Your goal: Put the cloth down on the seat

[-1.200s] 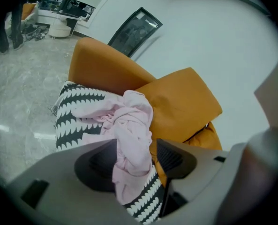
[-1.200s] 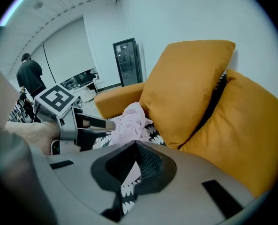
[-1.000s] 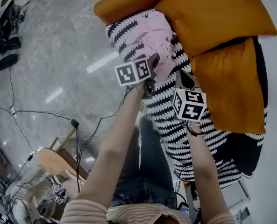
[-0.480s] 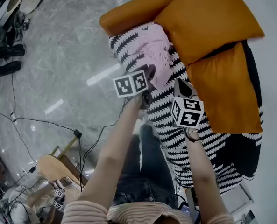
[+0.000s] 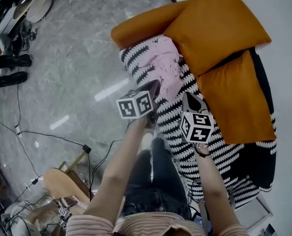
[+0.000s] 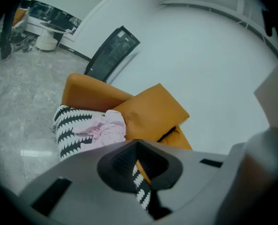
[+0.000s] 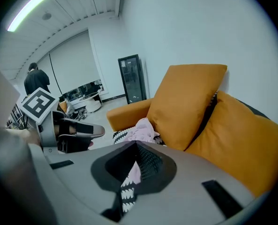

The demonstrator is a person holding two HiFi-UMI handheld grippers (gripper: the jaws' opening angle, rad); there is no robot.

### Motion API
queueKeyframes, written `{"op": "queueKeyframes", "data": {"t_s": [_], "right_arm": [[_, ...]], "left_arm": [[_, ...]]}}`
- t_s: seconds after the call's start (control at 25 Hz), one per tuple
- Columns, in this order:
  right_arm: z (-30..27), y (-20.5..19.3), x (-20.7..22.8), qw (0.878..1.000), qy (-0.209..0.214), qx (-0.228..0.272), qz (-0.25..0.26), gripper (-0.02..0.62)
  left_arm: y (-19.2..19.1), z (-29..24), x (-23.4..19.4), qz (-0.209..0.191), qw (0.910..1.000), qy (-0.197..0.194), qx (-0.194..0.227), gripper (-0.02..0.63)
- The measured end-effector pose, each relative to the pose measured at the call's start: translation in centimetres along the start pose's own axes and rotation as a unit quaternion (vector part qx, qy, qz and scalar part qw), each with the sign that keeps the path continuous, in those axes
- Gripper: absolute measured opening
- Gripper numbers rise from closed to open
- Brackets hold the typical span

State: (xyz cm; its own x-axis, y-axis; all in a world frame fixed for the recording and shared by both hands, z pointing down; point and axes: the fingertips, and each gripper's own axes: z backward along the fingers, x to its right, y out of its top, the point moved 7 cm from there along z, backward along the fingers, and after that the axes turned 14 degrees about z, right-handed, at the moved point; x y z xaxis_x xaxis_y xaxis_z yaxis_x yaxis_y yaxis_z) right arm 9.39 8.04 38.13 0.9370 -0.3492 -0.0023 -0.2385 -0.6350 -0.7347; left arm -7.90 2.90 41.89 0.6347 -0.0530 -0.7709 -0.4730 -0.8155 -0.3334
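A crumpled pink cloth (image 5: 163, 65) lies on the black-and-white striped seat (image 5: 219, 151), near the orange armrest (image 5: 141, 26); it also shows in the left gripper view as the cloth (image 6: 103, 130) and in the right gripper view as the cloth (image 7: 141, 128). My left gripper (image 5: 153, 88) hovers just short of the cloth, apart from it, its jaws shut and empty (image 6: 138, 146). My right gripper (image 5: 189, 99) hangs over the seat beside it, also shut with nothing held (image 7: 136, 146). The left gripper (image 7: 75, 130) appears at the left of the right gripper view.
Two orange cushions (image 5: 214, 33) (image 5: 237, 97) lean at the back of the seat. Cables (image 5: 101, 156) and a wooden stool (image 5: 62, 173) lie on the grey marble floor. A dark panel (image 6: 113, 50) leans on the wall. A person (image 7: 35, 81) stands far off.
Both grippers have drawn back from the pink cloth toward the person. The cloth stays lying on the seat.
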Motion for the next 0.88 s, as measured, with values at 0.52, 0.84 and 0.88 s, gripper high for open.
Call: {"op": "queueKeyframes", "data": {"t_s": [0.52,0.84,0.88], "right_arm": [[8.7,4.2,-1.4,0.998,0.001,0.048,-0.034,0.008],[12.1,5.2,-2.8,0.995,0.014,0.084,-0.054,0.008],[12.5,5.3,-2.9,0.995,0.015,0.086,-0.057,0.008]], "left_arm": [[-0.1,9.6,6.6,-0.072,0.9966,-0.032,0.023,0.012],[-0.9,12.8,7.8,-0.091,0.9945,-0.026,0.044,0.012],[-0.9,13.2,8.0,-0.098,0.9937,-0.024,0.049,0.012]]}}
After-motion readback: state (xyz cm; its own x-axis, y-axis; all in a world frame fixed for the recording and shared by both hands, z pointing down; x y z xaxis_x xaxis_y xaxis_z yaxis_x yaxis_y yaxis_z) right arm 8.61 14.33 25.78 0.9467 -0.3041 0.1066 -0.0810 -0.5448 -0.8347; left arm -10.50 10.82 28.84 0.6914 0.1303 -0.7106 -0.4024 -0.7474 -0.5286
